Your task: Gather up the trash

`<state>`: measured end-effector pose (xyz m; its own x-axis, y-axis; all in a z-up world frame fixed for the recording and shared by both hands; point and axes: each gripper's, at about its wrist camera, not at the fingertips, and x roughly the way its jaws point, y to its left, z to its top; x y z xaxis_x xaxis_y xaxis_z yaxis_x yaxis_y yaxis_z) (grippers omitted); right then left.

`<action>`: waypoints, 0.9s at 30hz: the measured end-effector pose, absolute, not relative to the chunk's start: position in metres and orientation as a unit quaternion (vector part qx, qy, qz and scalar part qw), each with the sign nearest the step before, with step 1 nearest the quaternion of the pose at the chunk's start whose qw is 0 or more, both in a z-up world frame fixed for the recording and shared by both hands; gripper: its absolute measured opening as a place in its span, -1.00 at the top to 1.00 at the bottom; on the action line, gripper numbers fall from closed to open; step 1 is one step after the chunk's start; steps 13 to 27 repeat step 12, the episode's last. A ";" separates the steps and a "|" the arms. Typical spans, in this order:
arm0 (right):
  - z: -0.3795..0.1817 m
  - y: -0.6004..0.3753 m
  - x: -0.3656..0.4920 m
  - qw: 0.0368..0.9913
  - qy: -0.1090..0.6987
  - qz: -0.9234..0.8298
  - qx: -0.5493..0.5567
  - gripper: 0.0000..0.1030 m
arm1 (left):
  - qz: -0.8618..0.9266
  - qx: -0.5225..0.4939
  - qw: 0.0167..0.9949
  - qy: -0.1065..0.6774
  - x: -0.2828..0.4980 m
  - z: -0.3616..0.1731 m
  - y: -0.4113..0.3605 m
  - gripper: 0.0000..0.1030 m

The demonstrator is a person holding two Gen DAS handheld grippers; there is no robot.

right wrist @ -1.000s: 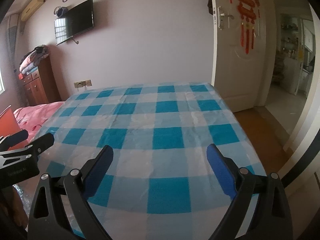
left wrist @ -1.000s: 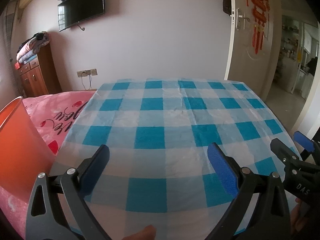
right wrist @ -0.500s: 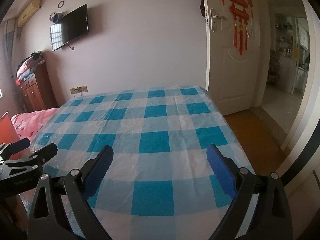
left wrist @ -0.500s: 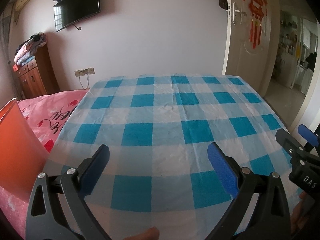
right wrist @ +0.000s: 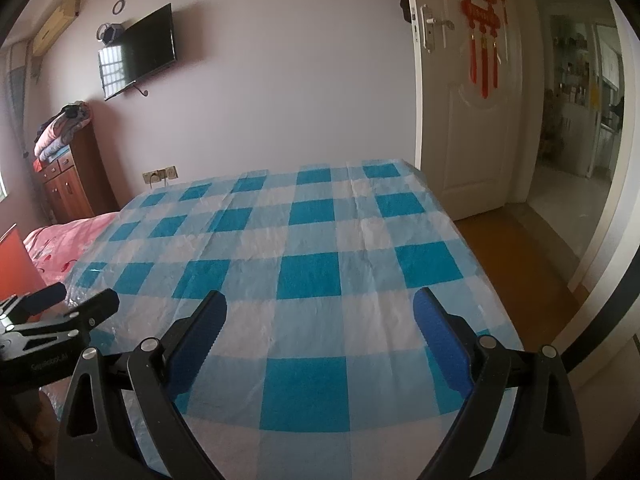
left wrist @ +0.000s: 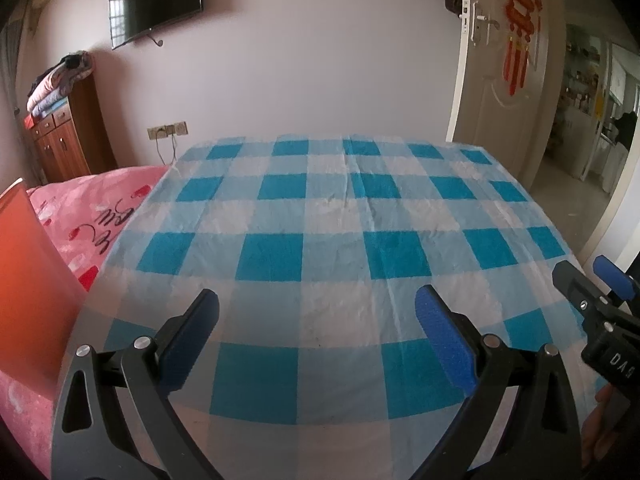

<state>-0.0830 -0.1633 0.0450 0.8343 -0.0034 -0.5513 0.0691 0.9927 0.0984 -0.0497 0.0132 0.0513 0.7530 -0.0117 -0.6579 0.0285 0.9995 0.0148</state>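
Left wrist view: left tongs (left wrist: 316, 334) and right tongs (right wrist: 320, 332) spread, empty, poised over near edge of blue-and-white checked plastic-covered table (left wrist: 340, 216), orange plastic bin (left wrist: 28, 292) at its left edge for trash.

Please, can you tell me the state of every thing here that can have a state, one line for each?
Left tongs: open, holding nothing.
Right tongs: open, holding nothing.
Door: swung open.
Television: screen dark, off.
Checked cloth: spread flat, lightly creased.
Orange bin: upright; inside hidden.
Folded blankets: stacked on the cabinet.
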 end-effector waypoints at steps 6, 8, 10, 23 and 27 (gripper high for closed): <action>0.032 -0.167 -0.065 0.942 0.329 -0.020 0.068 -0.81 | -0.007 0.008 0.922 0.388 -0.035 0.033 0.012 -0.92; 0.026 -0.167 -0.058 0.934 0.350 -0.018 0.070 -0.81 | -0.001 0.001 0.917 0.400 -0.030 0.027 0.013 -0.92; 0.020 -0.168 -0.052 0.927 0.369 -0.020 0.070 -0.81 | 0.001 -0.005 0.912 0.409 -0.026 0.022 0.014 -0.92; 0.013 -0.168 -0.044 0.916 0.394 -0.024 0.070 -0.81 | 0.003 -0.007 0.909 0.417 -0.021 0.018 0.013 -0.92; 0.013 -0.168 -0.044 0.916 0.394 -0.024 0.070 -0.81 | 0.003 -0.007 0.909 0.417 -0.021 0.018 0.013 -0.92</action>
